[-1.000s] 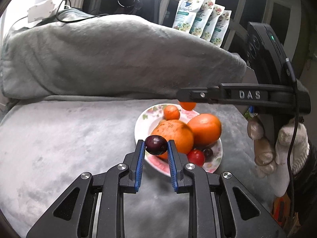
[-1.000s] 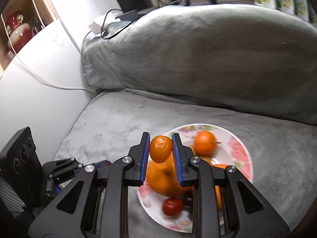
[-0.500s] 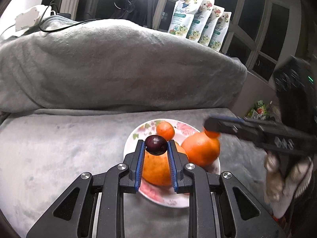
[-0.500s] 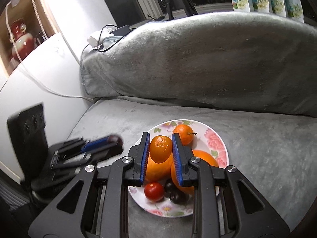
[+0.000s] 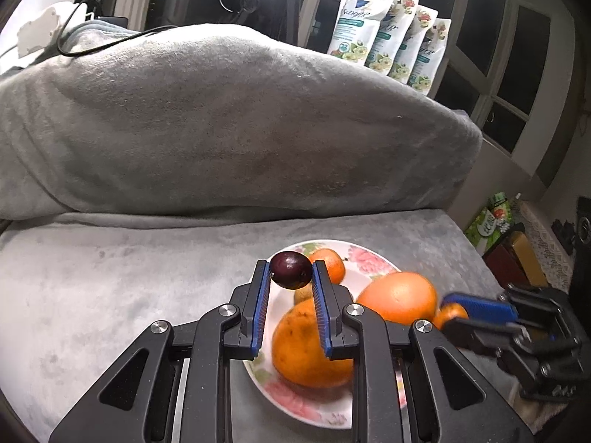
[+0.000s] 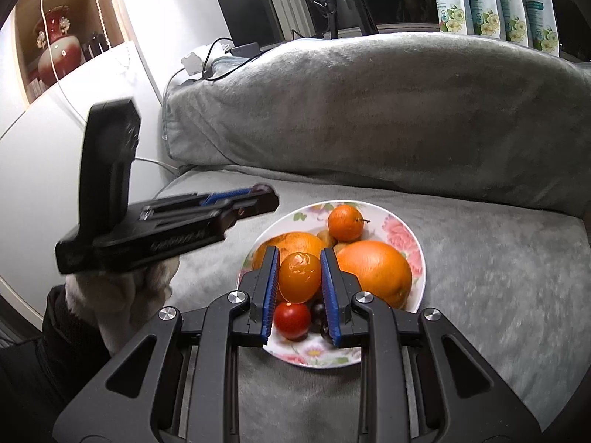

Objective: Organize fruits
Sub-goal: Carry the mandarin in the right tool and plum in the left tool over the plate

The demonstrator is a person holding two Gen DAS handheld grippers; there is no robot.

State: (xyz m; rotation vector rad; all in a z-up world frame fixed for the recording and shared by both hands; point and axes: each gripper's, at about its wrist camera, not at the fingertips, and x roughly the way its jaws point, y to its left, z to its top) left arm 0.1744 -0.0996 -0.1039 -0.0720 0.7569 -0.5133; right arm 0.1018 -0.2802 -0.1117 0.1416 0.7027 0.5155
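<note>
Over plate (image 6: 413, 236): your left gripper (image 5: 290, 276) clamped on dark plum (image 5: 290, 270), right gripper (image 6: 299, 277) clamped on small orange fruit (image 6: 299, 277). Since a second ago both slid sideways, swapping sides across plate. Grips unchanged; nothing released yet, drop spot unclear.

Both wrist views sit close, angled down along their tongs. Left looks from plate's (image 5: 373, 262) left; right from nearer side. Shared: plate (image 6: 413, 243), grey sofa back (image 5: 221, 118).
</note>
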